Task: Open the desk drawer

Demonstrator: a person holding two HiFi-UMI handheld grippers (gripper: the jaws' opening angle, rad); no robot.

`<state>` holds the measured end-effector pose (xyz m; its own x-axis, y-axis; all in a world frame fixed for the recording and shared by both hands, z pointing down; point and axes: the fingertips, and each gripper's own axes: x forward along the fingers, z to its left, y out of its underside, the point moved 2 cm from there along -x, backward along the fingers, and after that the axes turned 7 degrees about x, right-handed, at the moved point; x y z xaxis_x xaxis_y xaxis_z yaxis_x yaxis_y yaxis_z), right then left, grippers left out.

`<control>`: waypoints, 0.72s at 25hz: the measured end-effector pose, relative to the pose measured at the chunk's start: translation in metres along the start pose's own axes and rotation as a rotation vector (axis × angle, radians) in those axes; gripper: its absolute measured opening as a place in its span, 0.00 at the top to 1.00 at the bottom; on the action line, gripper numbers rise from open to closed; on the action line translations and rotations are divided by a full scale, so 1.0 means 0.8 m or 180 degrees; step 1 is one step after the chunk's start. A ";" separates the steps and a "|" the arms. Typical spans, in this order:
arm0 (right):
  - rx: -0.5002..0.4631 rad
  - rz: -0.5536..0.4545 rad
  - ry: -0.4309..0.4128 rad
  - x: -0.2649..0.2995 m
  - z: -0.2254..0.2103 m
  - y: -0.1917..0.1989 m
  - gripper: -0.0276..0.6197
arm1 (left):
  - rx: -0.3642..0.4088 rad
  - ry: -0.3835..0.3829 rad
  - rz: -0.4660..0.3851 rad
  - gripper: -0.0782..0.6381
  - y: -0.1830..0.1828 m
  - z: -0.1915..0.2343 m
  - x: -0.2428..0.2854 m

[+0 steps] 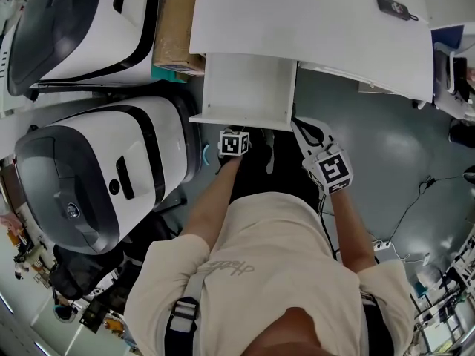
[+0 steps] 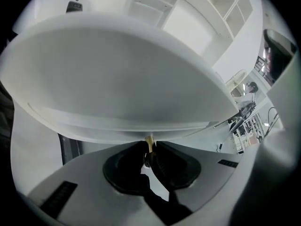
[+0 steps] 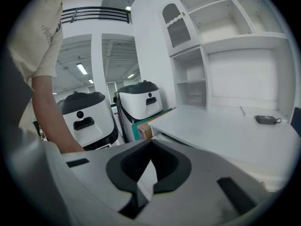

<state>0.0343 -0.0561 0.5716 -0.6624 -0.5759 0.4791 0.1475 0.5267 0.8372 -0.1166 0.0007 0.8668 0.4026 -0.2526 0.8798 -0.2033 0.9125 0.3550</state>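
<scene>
The white desk (image 1: 319,21) has its drawer (image 1: 245,87) standing pulled out toward me. My left gripper (image 1: 237,128) is at the drawer's front edge. In the left gripper view the drawer front (image 2: 122,79) fills the picture and the jaws of the left gripper (image 2: 149,149) are shut on a small brass knob (image 2: 149,141). My right gripper (image 1: 300,124) hangs just right of the drawer's front corner, touching nothing. In the right gripper view the right gripper (image 3: 150,145) has its tips together and empty, facing the desk top (image 3: 225,131).
Two large white-and-black machines (image 1: 89,28) (image 1: 96,176) stand left of the drawer, with a cardboard box (image 1: 177,24) beside the desk. A small dark device (image 1: 393,7) lies on the desk. Cables (image 1: 415,199) run over the grey floor at right. White shelves (image 3: 225,13) rise behind the desk.
</scene>
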 end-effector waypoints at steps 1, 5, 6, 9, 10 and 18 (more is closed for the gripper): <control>-0.0005 -0.0014 0.0018 -0.002 0.003 0.000 0.96 | 0.0008 -0.0004 0.0022 0.78 0.000 0.000 -0.002; 0.0039 -0.0080 0.0119 -0.019 0.009 0.003 0.96 | 0.0100 0.0008 0.0052 0.78 0.000 -0.002 -0.011; 0.0049 -0.0086 0.0138 -0.025 0.010 0.005 0.96 | 0.0133 0.0009 0.0031 0.78 -0.001 -0.004 -0.016; 0.0054 -0.0111 0.0170 -0.044 0.011 0.009 0.96 | 0.0240 -0.0013 -0.0061 0.78 -0.004 -0.008 -0.034; 0.0052 -0.0123 0.0177 -0.051 0.010 0.008 0.96 | 0.0264 -0.0017 -0.0086 0.78 -0.004 -0.010 -0.041; 0.0052 -0.0301 0.0080 -0.116 -0.004 0.004 0.96 | 0.0459 -0.0046 -0.0549 0.79 -0.029 -0.055 -0.117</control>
<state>0.0990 -0.0030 0.5309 -0.6542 -0.6389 0.4047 0.0731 0.4792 0.8747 -0.1105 0.0175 0.7626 0.4299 -0.4066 0.8061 -0.2583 0.8001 0.5413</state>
